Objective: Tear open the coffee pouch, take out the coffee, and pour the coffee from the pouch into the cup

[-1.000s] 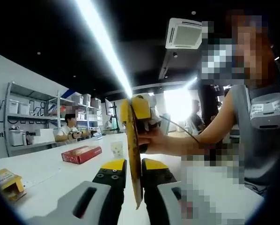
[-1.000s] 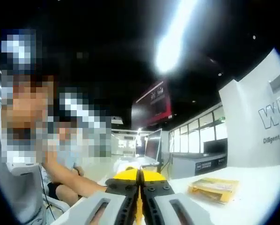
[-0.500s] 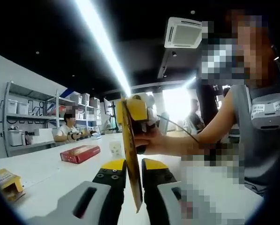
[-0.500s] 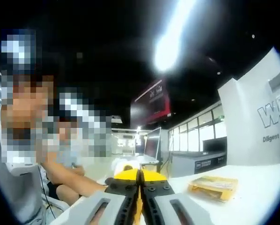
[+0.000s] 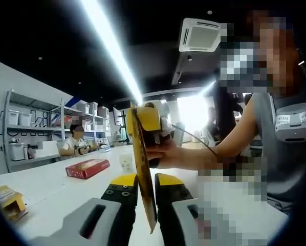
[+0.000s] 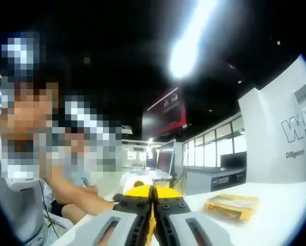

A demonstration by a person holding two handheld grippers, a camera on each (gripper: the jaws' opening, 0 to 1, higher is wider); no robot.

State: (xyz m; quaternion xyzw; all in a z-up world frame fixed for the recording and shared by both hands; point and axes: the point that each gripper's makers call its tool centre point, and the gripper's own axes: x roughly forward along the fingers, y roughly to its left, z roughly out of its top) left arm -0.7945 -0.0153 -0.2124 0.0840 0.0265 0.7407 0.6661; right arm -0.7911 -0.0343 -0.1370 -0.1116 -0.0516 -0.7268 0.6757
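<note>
I stand at a long white table [image 5: 56, 189] in a bright room, holding a two-jaw gripper in each hand, both raised above the tabletop.

Between them I hold a flat yellow foil coffee pouch [image 5: 143, 174], seen edge-on and upright in the left gripper view. My left gripper [image 5: 144, 185], with yellow-tipped black jaws, is closed tight on the pouch's lower part. My right gripper [image 5: 152, 125] comes into that view from the right, with my hand [image 5: 166, 154] wrapped around its grip, pinching the pouch's top edge. In the right gripper view my right gripper's jaws [image 6: 152, 193] are pressed together on a thin yellow sliver of pouch [image 6: 150, 230].

I judge the tear has not yet opened: the pouch looks whole, stiff and flat, with no flap hanging loose. The risk from here is a slip; the foil looks slick, and if either pinch is shallow the pouch could pull free rather than rip. A sudden rip could also spill coffee onto the table, since I cannot see a cup beneath.

Farther off, a red flat rectangular box [image 5: 88, 167] lies on the table, and a small yellow packet [image 6: 231, 206] lies well apart near the table edge.
</note>
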